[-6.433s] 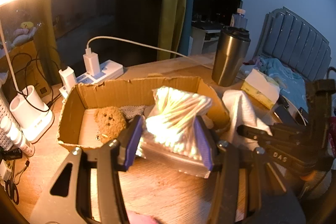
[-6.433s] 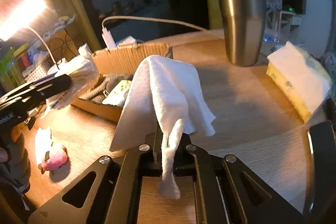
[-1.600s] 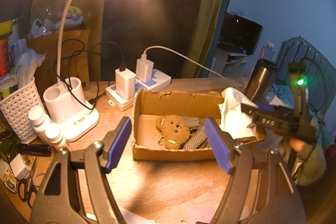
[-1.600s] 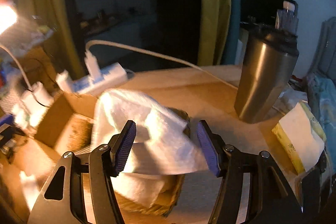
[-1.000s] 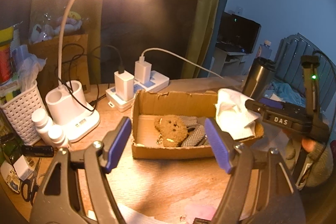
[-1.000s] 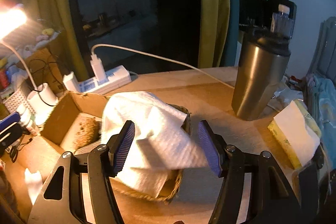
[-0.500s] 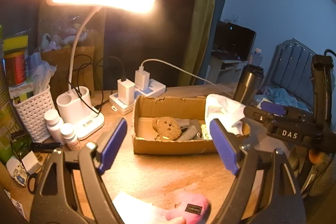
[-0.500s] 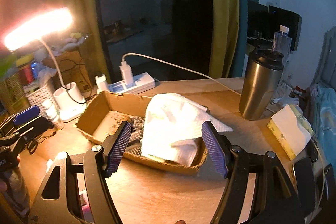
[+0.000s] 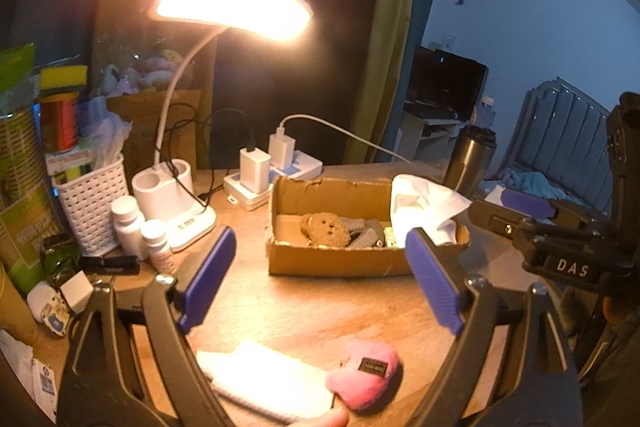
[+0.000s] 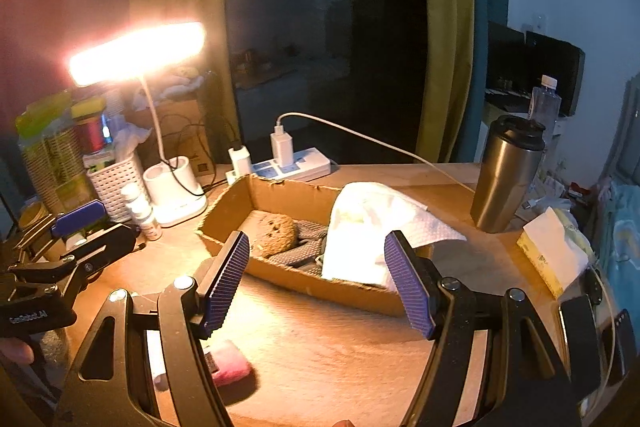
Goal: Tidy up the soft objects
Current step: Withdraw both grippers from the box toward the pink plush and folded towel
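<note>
Towel [image 10: 372, 231]: draped over the cardboard box [image 10: 280, 195] right end, spilling past the rim.
Pink plush [image 9: 366, 375]: on bare desk [image 9: 320, 307] before the box, perhaps touching white pad [image 9: 272, 375].
Left gripper [image 9: 320, 287]: jaws opening, empty.
Right gripper [image 10: 316, 283]: jaws apart, empty.

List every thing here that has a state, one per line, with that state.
Left tool: jaws opening, nothing between them.
Right tool: open, empty.
Cardboard box: open-topped, partly filled.
White cloth: draped over the box's right end.
Brown plush: lying inside the box.
Pink plush: on the desk, outside the box.
Desk lamp: lit.
Steel tumbler: upright, lid on.
</note>
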`<state>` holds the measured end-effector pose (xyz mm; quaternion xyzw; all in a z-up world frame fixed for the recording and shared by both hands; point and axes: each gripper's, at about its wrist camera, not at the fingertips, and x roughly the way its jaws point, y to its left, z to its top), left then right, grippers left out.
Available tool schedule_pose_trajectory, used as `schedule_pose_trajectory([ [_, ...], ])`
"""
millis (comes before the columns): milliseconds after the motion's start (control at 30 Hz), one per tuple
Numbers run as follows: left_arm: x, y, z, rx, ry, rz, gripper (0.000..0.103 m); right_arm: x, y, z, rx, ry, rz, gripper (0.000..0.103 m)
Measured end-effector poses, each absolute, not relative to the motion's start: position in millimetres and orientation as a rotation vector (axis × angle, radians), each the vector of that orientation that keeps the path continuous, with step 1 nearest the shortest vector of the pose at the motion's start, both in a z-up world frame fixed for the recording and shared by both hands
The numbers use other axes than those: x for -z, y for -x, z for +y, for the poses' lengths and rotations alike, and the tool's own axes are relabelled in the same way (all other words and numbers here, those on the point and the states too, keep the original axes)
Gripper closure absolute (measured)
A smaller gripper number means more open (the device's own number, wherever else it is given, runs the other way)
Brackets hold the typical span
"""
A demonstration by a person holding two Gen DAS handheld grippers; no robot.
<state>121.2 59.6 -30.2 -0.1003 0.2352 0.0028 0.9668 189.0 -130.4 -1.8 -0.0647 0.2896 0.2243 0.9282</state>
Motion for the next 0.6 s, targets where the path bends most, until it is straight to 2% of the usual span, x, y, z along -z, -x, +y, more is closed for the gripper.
schedule_pose_trajectory([
  [600, 65.0, -72.3, 84.2, -0.063, 0.225, 0.527, 0.015, 39.5, -150.5, -101.5, -0.523, 0.174, 0.655, 0.029],
])
